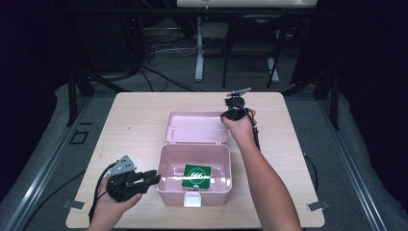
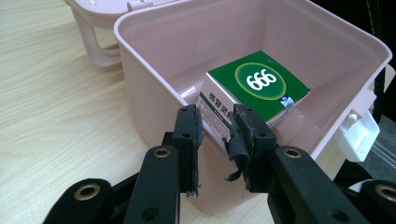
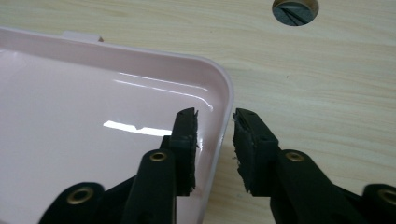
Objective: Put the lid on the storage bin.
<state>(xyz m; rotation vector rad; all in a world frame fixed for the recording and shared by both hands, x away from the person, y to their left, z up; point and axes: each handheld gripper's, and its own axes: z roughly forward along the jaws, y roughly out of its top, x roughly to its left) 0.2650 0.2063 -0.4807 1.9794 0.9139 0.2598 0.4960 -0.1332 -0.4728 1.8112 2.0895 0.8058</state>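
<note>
A pink plastic box (image 1: 166, 180) sits open on a light wooden table (image 1: 130, 125), its lid (image 1: 192, 126) folded back flat. A green carton marked 666 (image 1: 197, 176) lies inside. The left gripper (image 1: 155, 179) hovers at the box's left wall, jaws parted, gripping nothing. The right gripper (image 3: 215, 128) straddles the lid's corner rim, jaws apart.

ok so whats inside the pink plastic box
One green carton marked 666 lies in the open pink plastic box, against its front wall. The floor beneath the carton is covered, so anything under it cannot be seen.
</note>
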